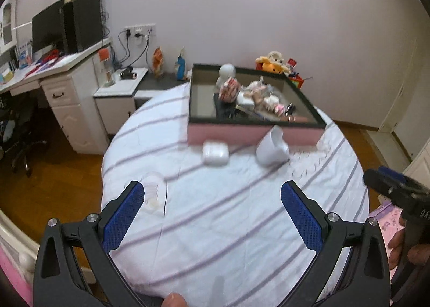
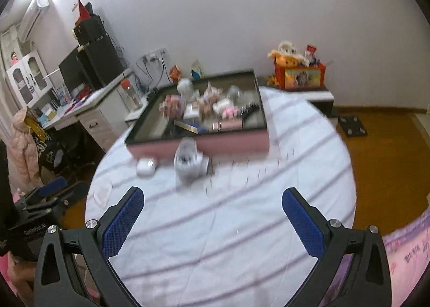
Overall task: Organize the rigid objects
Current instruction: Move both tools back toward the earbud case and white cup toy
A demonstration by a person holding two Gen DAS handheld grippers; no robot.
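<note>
A pink box with a dark rim [image 1: 252, 133] [image 2: 231, 143] stands at the far side of a round table covered in a striped white cloth [image 1: 228, 221] [image 2: 228, 213]. It holds several small toys and figures. In front of it lie a white earbud case [image 1: 215, 152] [image 2: 146, 166] and a tipped white mug [image 1: 271, 147] [image 2: 188, 162]. A clear plastic piece [image 1: 153, 192] lies near the left edge. My left gripper [image 1: 212, 207] is open and empty above the near cloth. My right gripper [image 2: 212, 210] is open and empty too; it also shows in the left wrist view [image 1: 389, 186].
A white desk with monitor and speakers [image 1: 53, 65] [image 2: 88, 97] stands at the left, with a low white cabinet [image 1: 121, 92] beside it. An orange toy box [image 2: 301, 74] sits on a stand at the back right. Wooden floor [image 2: 389, 159] surrounds the table.
</note>
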